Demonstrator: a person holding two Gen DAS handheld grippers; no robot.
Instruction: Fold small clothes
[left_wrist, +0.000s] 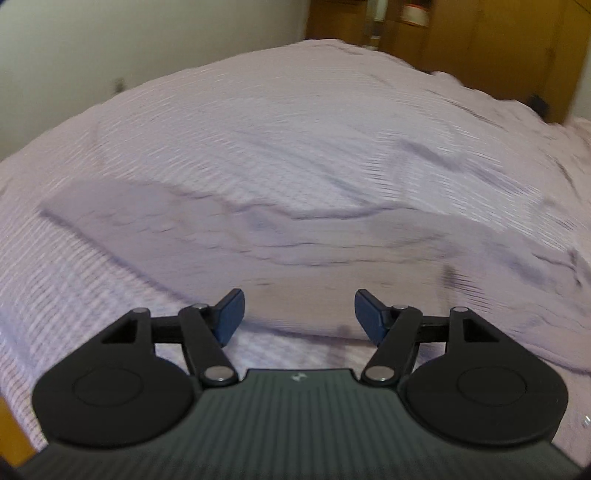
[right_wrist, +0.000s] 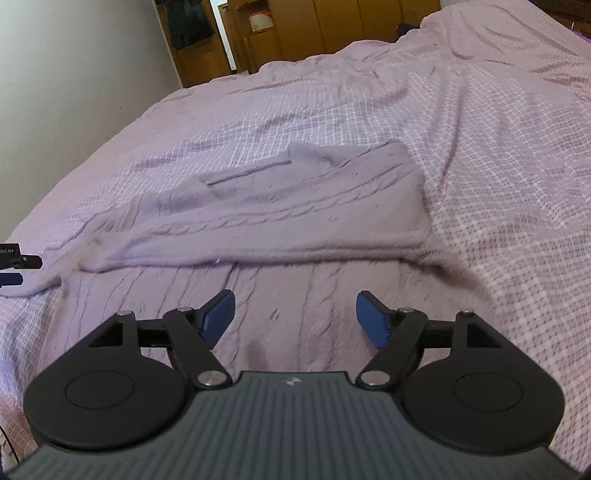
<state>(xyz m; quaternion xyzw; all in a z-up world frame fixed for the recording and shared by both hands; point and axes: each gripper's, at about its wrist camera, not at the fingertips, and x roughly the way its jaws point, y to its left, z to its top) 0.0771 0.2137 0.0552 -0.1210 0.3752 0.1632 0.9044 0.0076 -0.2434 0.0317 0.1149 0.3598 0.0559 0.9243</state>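
A bed (right_wrist: 498, 155) covered with a pinkish waffle-weave bedspread (left_wrist: 258, 122) is seen filling both views, and a lilac cable-knit sweater (right_wrist: 295, 221) is laid flat on it, partly folded over on itself. The right gripper (right_wrist: 295, 317) is held just above the sweater's near part with its blue fingers (right_wrist: 371, 317) spread apart and nothing caught between them. Same deal for the left gripper (left_wrist: 299, 314): its fingers are parted and empty over the knit's near edge, though that view is pretty blurred.

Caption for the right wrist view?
Open right gripper above a partly folded lilac sweater on a checked bedspread.
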